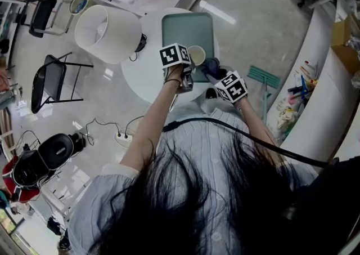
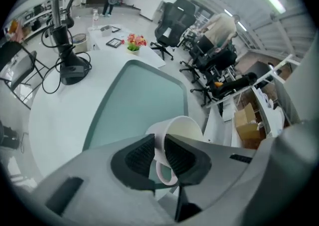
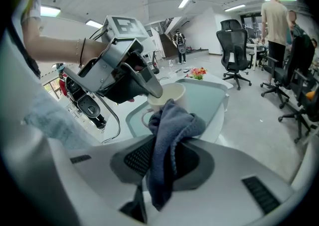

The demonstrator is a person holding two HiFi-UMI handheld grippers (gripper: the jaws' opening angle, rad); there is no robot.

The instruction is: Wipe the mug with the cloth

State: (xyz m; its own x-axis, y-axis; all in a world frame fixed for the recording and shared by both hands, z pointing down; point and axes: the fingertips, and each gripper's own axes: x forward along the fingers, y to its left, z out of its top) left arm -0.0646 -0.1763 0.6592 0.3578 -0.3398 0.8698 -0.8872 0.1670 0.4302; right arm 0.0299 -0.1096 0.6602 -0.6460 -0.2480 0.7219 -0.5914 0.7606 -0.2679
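A white mug [image 2: 174, 130] hangs tilted above the round table, its handle toward the camera, with my left gripper [image 2: 158, 154] shut on its wall near the rim. In the head view the mug [image 1: 196, 55] sits over the teal mat [image 1: 185, 26]. My right gripper [image 3: 160, 157] is shut on a grey-blue cloth [image 3: 167, 142], which bunches up in front of the jaws. The cloth's top lies right against the mug [image 3: 167, 95] from the right gripper view. In the head view the cloth [image 1: 211, 68] is just right of the mug, by my right gripper [image 1: 216, 76].
The round white table [image 1: 143, 71] carries the teal mat and a large white lamp shade [image 1: 107, 33]. A black lamp base and cable [image 2: 70, 68] stand at the table's left. Office chairs [image 2: 172, 25] and a flower pot [image 2: 133, 43] lie beyond. A cable runs across the person's back.
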